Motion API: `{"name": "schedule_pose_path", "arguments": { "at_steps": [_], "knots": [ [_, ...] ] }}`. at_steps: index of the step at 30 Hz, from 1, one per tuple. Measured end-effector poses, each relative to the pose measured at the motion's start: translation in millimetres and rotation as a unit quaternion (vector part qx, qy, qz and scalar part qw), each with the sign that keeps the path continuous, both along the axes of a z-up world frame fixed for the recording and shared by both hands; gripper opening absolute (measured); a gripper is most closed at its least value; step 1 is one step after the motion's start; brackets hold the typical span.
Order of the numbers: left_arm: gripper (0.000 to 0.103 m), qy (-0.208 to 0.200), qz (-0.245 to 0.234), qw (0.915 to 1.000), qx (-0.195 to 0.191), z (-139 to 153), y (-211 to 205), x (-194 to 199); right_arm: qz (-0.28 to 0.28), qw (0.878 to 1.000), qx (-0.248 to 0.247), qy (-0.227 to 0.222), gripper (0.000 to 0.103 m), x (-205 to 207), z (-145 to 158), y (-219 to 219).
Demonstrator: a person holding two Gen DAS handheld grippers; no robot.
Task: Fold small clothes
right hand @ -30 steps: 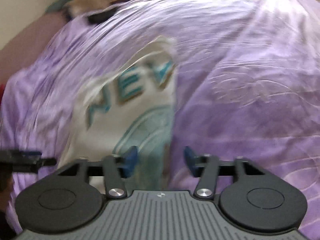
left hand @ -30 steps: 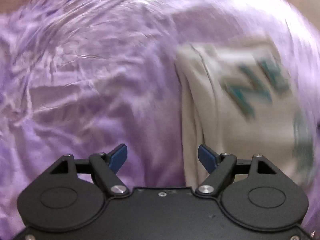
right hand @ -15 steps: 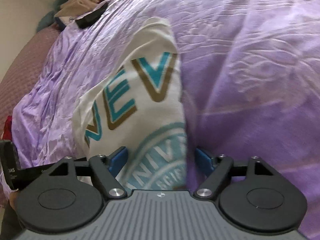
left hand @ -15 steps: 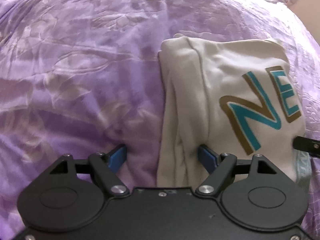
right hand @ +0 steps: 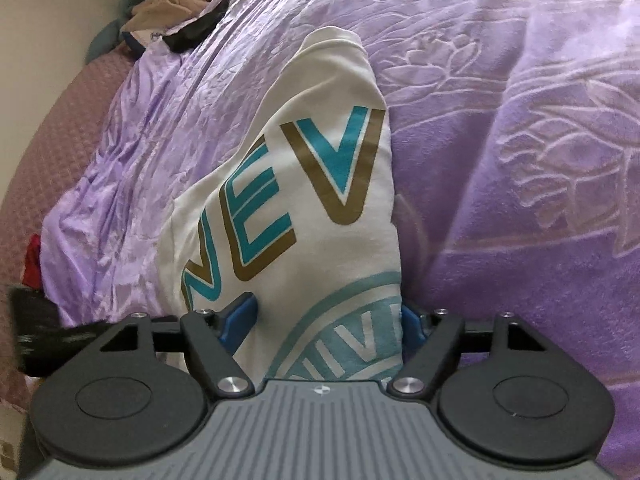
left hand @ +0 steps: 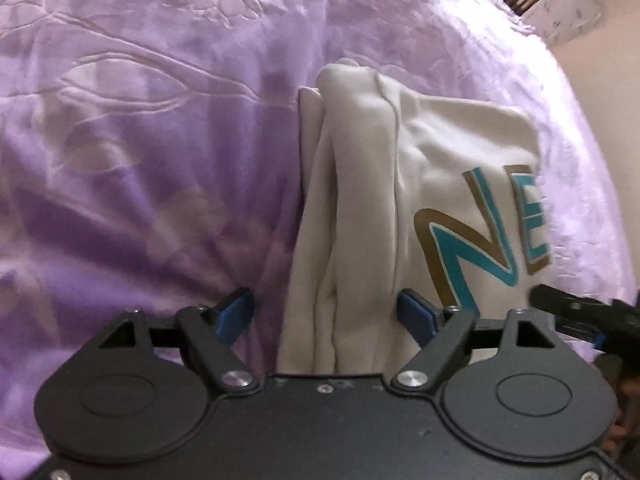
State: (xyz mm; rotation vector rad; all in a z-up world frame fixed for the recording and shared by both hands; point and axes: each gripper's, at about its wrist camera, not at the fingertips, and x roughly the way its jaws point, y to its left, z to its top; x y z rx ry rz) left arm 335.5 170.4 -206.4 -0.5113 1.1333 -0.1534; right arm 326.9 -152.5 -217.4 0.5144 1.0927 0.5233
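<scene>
A folded cream shirt (left hand: 404, 184) with teal and gold letters lies on the purple bedspread (left hand: 140, 140). My left gripper (left hand: 327, 311) is open, its blue fingers straddling the shirt's bunched left edge. The shirt also shows in the right wrist view (right hand: 304, 200), with a round teal print near the camera. My right gripper (right hand: 328, 316) is open, its fingers either side of the shirt's right edge. The right gripper's finger shows at the right of the left wrist view (left hand: 568, 308).
The bedspread fills the right wrist view too (right hand: 520, 120). A pile of other clothes (right hand: 168, 20) lies at the far end of the bed. A pink quilted cover (right hand: 52, 128) borders the bed on the left. A pale object (left hand: 568, 12) sits past the bed's far corner.
Both grippers have moved down and forward over the shirt. The shirt's side edges now lie between the open fingers of each gripper.
</scene>
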Motion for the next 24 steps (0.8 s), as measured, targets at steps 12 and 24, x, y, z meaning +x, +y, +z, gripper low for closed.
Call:
{"name": "schedule_pose_path", "arguments": {
  "at_steps": [12, 24],
  "knots": [
    [0.022, -0.053, -0.024, 0.9958, 0.071, 28.5, -39.8, 2.9, 0.019, 0.997, -0.035, -0.063, 0.033, -12.7, 20.8, 17.2],
    [0.011, -0.098, -0.042, 0.9942, -0.014, 77.8, -92.3, -16.2, 0.008, 0.989, -0.037, -0.141, 0.028, -38.5, 106.4, -20.2]
  ]
}}
